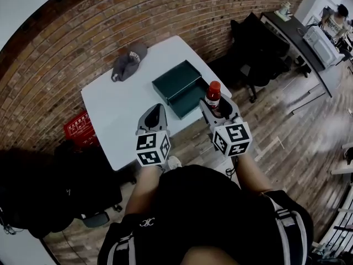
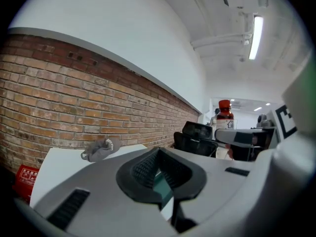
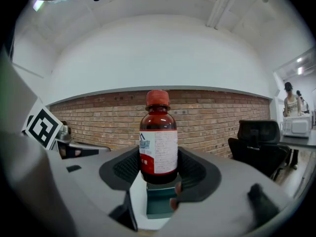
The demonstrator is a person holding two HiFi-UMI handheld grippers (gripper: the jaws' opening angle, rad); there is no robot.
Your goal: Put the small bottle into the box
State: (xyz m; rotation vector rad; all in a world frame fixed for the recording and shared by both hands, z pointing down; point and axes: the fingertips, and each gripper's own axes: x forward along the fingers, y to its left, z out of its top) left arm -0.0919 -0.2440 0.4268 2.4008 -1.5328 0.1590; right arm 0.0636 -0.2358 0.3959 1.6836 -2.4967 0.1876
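Note:
The small brown bottle has a red cap and a white label, and stands upright between the jaws of my right gripper, which is shut on it. In the head view the bottle is held above the near right corner of the white table, just right of the dark green box. Part of the box shows below the bottle. My left gripper hovers over the table's near edge, left of the box, shut with nothing in it; its pads meet.
A grey cap lies at the table's far side near the brick wall. A red crate sits on the floor to the left. Black office chairs stand to the right, with a desk and a person beyond.

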